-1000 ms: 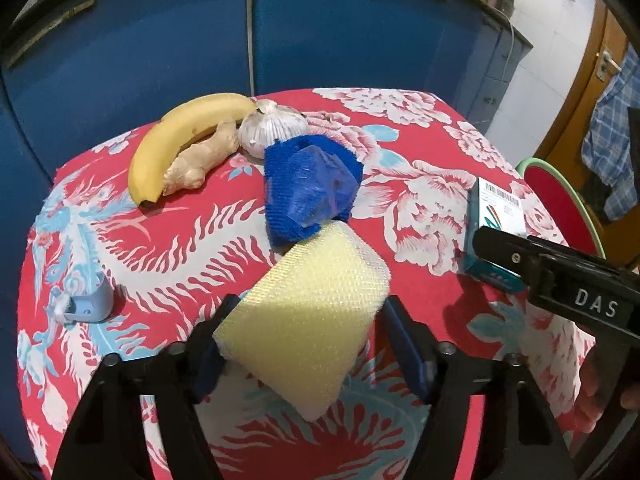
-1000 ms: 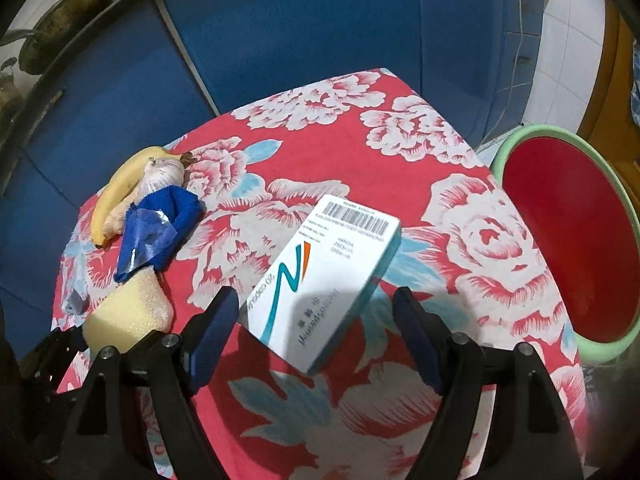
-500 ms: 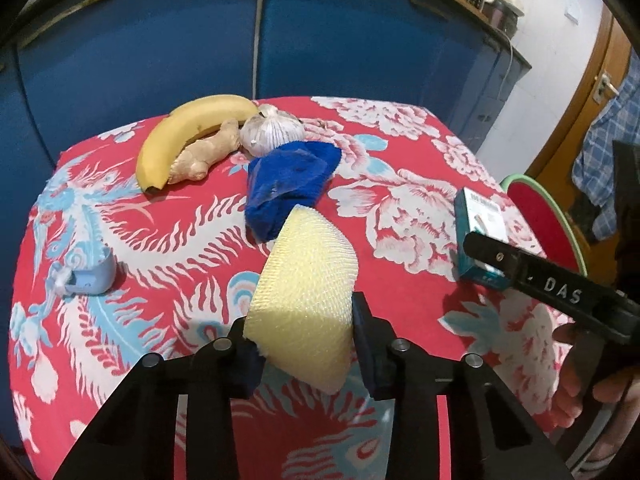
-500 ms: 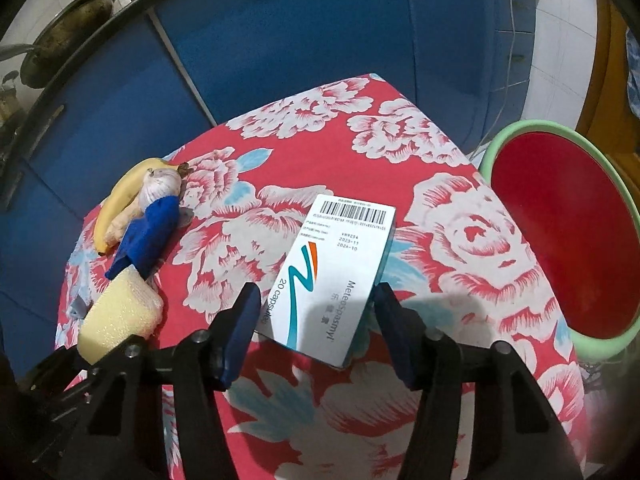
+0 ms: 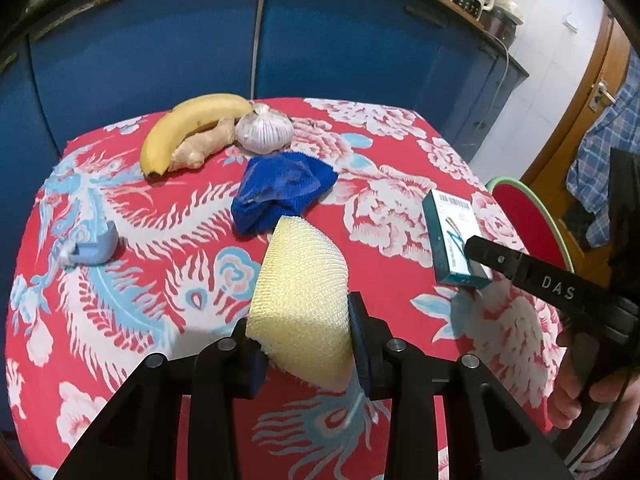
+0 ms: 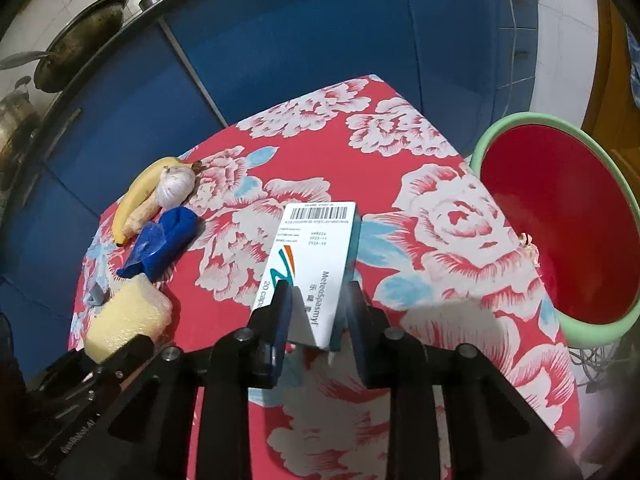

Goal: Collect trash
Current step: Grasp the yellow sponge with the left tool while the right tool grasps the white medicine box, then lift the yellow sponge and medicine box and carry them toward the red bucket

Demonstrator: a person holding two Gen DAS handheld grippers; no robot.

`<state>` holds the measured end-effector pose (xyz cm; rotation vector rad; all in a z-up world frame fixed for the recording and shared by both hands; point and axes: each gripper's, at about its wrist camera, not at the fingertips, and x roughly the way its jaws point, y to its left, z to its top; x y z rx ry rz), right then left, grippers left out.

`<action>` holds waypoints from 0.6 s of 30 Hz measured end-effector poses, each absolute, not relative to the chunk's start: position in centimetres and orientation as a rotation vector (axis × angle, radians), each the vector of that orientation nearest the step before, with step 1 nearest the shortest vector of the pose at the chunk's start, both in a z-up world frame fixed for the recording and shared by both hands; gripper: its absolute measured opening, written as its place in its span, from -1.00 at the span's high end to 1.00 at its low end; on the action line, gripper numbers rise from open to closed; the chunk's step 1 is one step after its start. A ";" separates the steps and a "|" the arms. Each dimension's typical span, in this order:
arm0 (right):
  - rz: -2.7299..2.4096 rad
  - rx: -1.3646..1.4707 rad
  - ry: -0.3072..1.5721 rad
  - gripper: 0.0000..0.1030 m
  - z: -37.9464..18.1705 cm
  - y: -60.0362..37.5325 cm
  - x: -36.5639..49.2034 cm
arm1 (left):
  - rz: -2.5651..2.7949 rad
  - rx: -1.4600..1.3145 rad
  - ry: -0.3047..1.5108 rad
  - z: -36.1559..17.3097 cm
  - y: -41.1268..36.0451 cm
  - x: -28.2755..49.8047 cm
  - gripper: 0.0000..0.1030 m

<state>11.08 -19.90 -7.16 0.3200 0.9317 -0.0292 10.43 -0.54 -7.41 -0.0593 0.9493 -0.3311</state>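
Observation:
My left gripper [image 5: 304, 340] is shut on a yellow foam net sleeve [image 5: 302, 300] and holds it above the red flowered tablecloth [image 5: 200, 240]; the sleeve also shows in the right wrist view [image 6: 128, 316]. My right gripper [image 6: 316, 316] is shut on a white and teal medicine box [image 6: 312, 264], which stands on its edge; the box shows in the left wrist view [image 5: 454, 236] too. A crumpled blue cloth [image 5: 280, 192] lies just beyond the sleeve. A red basin with a green rim [image 6: 560, 232] stands off the table's right edge.
A banana [image 5: 188, 128], a ginger root [image 5: 204, 146] and a garlic bulb [image 5: 264, 130] lie together at the table's far side. A small pale blue piece [image 5: 94, 248] lies at the left. Blue cabinets [image 5: 320, 40] stand behind the table.
Both grippers have closed: the left one on the foam sleeve, squeezing it narrower, the right one on the medicine box, which has tipped up onto its edge. Both have lifted slightly.

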 end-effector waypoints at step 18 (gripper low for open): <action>-0.072 0.124 0.938 -0.28 -8.3 -16.1 12.7 | -0.299 -0.076 0.952 -8.5 -0.5 10.4 0.36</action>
